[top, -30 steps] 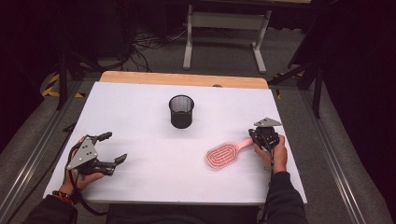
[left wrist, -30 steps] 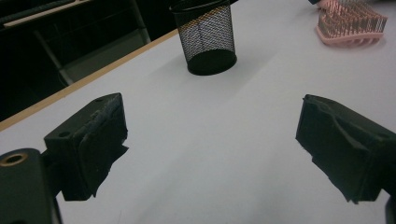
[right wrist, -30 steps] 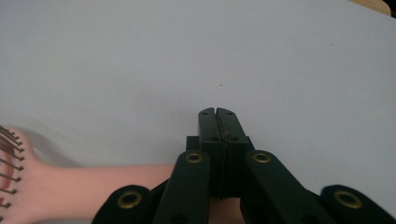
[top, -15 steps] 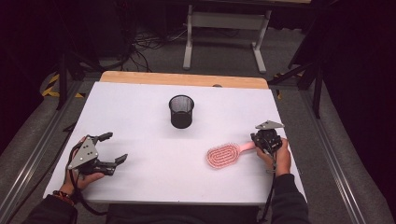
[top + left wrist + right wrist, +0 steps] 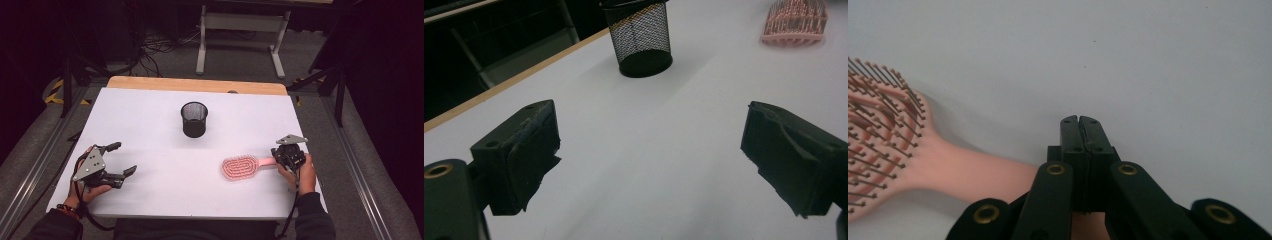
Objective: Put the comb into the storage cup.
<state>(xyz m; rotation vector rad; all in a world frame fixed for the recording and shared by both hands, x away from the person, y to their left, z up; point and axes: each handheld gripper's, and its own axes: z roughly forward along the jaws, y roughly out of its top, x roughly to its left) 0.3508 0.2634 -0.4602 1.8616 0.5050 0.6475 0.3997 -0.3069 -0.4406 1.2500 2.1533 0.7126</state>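
**Brush handle under the closed right jaws**

The pink plastic paddle hairbrush lay bristles-up on the white worktop, towards its right side, well apart from the black wire-mesh pen cup. Its long axis ran roughly across the worktop, the head pointing inward and the handle reaching to the right gripper. In the right gripper view those jaws were shut tight on each other with nothing between them, and the handle passed beneath them; whether they touched it I could not tell. The right hand was plainly the nearer one, resting low at the worktop's right edge. The left gripper sat far off, jaws wide open and empty.
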